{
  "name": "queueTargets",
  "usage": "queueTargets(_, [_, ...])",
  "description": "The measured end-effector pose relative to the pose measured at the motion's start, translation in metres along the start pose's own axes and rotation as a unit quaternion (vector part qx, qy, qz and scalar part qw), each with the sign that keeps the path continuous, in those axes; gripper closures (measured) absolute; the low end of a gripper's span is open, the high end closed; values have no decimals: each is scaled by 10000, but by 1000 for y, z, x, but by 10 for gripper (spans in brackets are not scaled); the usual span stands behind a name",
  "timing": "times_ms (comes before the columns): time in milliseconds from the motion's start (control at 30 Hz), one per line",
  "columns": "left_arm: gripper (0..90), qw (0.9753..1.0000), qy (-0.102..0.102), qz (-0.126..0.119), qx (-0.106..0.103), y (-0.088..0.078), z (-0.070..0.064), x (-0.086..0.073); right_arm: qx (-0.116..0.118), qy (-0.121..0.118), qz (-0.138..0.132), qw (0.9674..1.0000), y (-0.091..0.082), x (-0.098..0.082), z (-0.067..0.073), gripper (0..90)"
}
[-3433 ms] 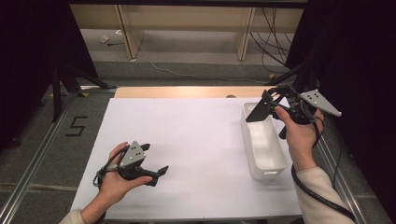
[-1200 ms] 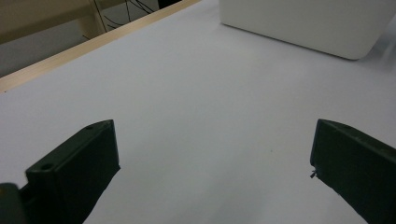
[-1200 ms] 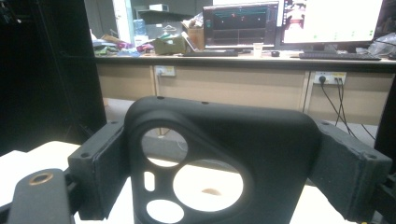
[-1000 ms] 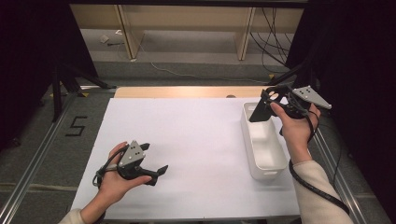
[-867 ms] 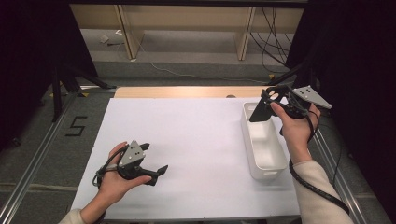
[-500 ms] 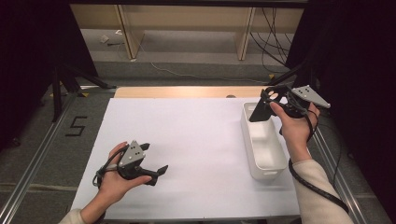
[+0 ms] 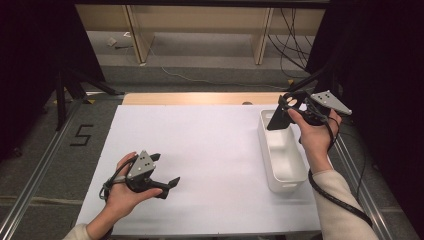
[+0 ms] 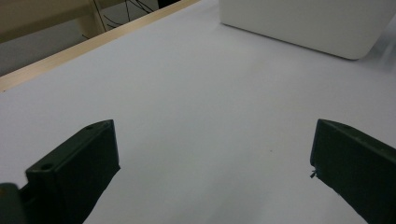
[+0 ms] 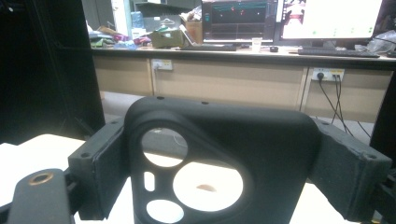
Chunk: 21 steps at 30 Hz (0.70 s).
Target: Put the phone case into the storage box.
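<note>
My right gripper [image 7: 280,116] clamps the black plastic phone case [image 9: 219,168] above the white rectangular bin [image 7: 281,152] at the desk's right edge — not yet dropped in — left gripper [image 7: 165,172] open, empty.

The right claw [image 7: 280,116] with its black case [image 9: 219,168] moved up-table.

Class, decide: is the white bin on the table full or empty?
Empty: the white bin shows only its bare white floor in the high view.

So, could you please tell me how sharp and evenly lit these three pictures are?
High view: bright white table, dark at both sides. Left gripper view: the jaws are soft and the white bin is blurred at its right edge. Right gripper view: the black phone case is slightly soft, and the monitors glare.
</note>
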State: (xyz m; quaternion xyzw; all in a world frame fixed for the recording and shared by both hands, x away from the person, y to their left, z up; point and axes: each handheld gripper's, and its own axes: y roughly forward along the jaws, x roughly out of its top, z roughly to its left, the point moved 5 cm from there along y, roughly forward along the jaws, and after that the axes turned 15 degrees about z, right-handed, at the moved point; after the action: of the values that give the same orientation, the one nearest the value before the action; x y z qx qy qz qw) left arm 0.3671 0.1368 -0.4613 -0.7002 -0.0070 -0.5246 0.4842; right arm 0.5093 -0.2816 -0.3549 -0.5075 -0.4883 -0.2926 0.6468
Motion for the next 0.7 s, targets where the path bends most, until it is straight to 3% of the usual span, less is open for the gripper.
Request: queueTargets(700, [7, 10000, 2, 0, 0, 0, 0, 0, -12, -43, 49, 10000, 8, -1, -1, 150])
